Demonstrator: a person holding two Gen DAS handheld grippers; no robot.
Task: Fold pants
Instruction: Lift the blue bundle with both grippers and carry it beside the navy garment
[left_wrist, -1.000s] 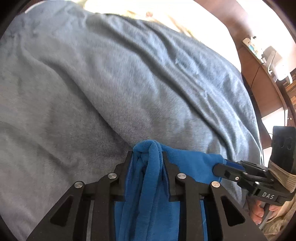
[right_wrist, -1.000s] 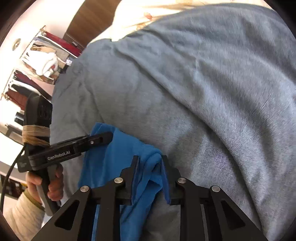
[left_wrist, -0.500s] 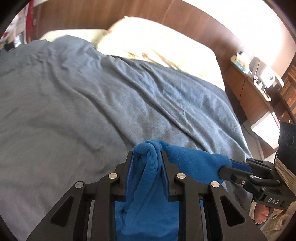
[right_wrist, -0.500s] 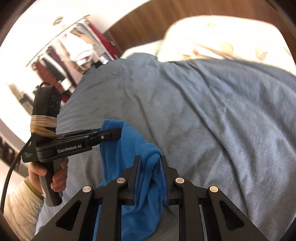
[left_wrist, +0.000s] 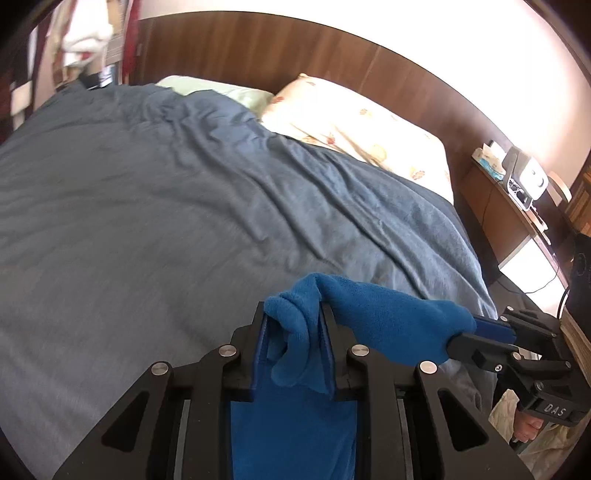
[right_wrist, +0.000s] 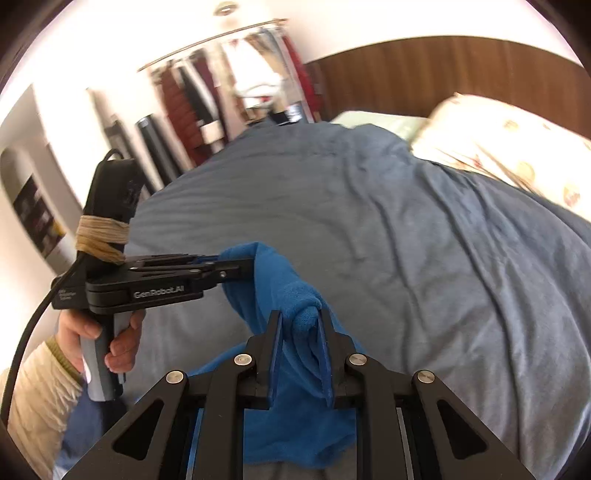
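Left gripper (left_wrist: 295, 332) is clamping a bunched fold of the pants (left_wrist: 384, 317), right gripper (right_wrist: 301, 332) is clamping another bunch of them; both sets of fingers are pressing together on cloth. One pair of pants, bright blue fleece, is stretching between the two grippers above the bed and hanging below. Two pillows: one patterned cream (left_wrist: 354, 122), one pale green (left_wrist: 218, 90). Grey-blue blanket (left_wrist: 147, 206) is covering the bed, wrinkled. Wooden headboard (left_wrist: 258, 51), nightstand (left_wrist: 495, 195), clothes rack (right_wrist: 236, 70) at the room's edge.

Pants (left_wrist: 373, 317) hung between both grippers above the bed (left_wrist: 147, 221); pillows (left_wrist: 354, 125) lay behind, against the headboard (left_wrist: 258, 51).
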